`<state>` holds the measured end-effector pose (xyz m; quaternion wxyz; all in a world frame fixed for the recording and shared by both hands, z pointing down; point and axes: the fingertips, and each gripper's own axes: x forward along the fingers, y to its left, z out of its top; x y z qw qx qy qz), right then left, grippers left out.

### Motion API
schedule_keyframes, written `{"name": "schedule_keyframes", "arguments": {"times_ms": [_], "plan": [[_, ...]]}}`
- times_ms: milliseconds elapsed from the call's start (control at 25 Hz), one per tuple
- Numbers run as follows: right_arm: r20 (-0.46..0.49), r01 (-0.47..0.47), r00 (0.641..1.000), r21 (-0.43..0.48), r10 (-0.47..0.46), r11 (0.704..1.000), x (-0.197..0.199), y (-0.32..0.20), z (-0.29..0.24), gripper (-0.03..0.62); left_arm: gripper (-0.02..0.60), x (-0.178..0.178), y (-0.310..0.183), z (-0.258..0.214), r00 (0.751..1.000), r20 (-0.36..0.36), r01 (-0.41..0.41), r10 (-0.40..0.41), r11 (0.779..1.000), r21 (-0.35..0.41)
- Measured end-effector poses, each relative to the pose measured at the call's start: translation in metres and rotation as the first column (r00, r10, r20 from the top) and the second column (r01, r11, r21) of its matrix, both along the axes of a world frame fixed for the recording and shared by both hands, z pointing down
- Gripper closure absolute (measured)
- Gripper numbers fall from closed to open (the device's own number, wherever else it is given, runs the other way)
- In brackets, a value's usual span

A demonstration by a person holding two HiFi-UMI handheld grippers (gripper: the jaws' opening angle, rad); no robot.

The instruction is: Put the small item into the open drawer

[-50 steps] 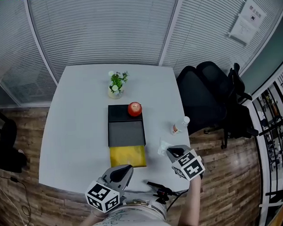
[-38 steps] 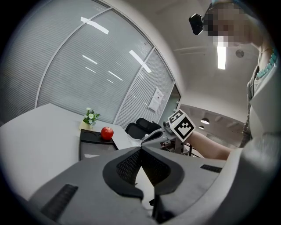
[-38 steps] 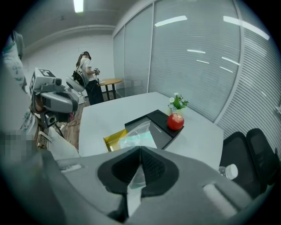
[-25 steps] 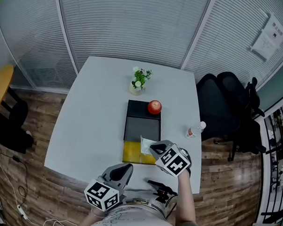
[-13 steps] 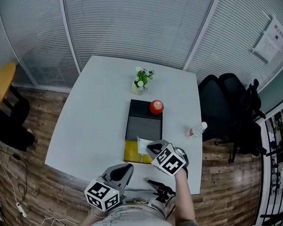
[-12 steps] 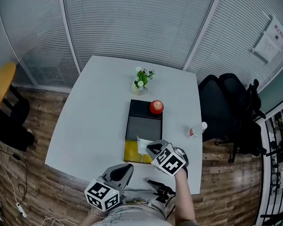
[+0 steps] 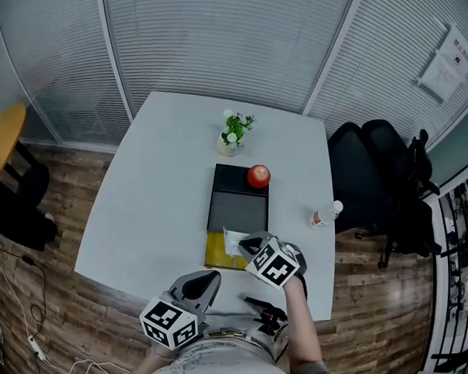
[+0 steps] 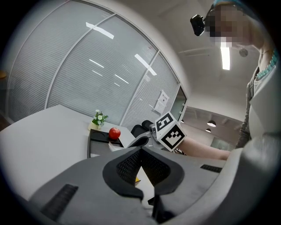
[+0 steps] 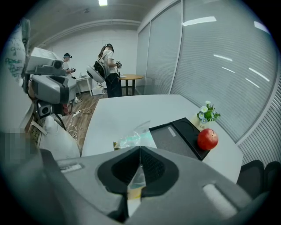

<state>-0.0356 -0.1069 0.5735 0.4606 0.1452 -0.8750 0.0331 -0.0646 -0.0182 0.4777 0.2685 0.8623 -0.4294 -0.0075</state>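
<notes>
A: Head view. We log the right gripper (image 7: 249, 243) low centre, pinching a clear packet (image 7: 232, 240). The packet overlaps the open yellow drawer (image 7: 213, 255) in front of the black box (image 7: 237, 212); we cannot tell whether they touch.
B: Left gripper (image 7: 209, 278) near the bottom edge, apart from the drawer.
A: Left gripper view. We note its jaws pressed together, nothing between. Apple (image 8: 114, 133) left of centre.
B: Right gripper view. Jaws clamped on the packet, which sticks out above them mid-frame.
</notes>
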Motion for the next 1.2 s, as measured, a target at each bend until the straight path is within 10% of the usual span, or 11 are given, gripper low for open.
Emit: {"name": "schedule_keyframes", "arguments": {"times_ms": [1200], "plan": [[-0.12,-0.017,0.993,-0.141,0.0,0.99,-0.008,-0.008,0.128,0.591,0.584,-0.006,-0.002,0.005,0.999,-0.019,0.03,-0.031,0.999,-0.022]]}}
